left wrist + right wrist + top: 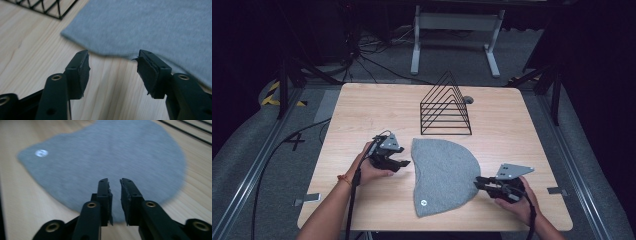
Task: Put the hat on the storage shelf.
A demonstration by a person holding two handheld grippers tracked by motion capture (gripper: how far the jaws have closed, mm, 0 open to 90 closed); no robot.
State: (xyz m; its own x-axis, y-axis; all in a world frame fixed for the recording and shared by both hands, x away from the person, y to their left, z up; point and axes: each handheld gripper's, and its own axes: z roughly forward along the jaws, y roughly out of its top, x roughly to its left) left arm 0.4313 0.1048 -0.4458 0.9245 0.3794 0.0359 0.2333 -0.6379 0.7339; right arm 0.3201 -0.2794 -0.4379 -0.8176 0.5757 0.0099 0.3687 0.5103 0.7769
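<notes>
Grey cloth (444, 175) flat on worktop (362, 107), long way front to back. Left claw (401, 163) spread beside it; right claw (478, 182) nearly pressed together, touching its edge, pinching nothing.

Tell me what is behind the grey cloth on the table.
Behind the grey cloth stands a black wire rack on the wooden table. Whatever lies beneath the cloth is covered.

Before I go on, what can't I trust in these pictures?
- Small round tag on the grey cloth: print blurred in the right gripper view, too small in the high view.
- Wire rack: cut off by the left gripper view's top edge.
- Right gripper: motion blur hides whether it touches the cloth.
</notes>
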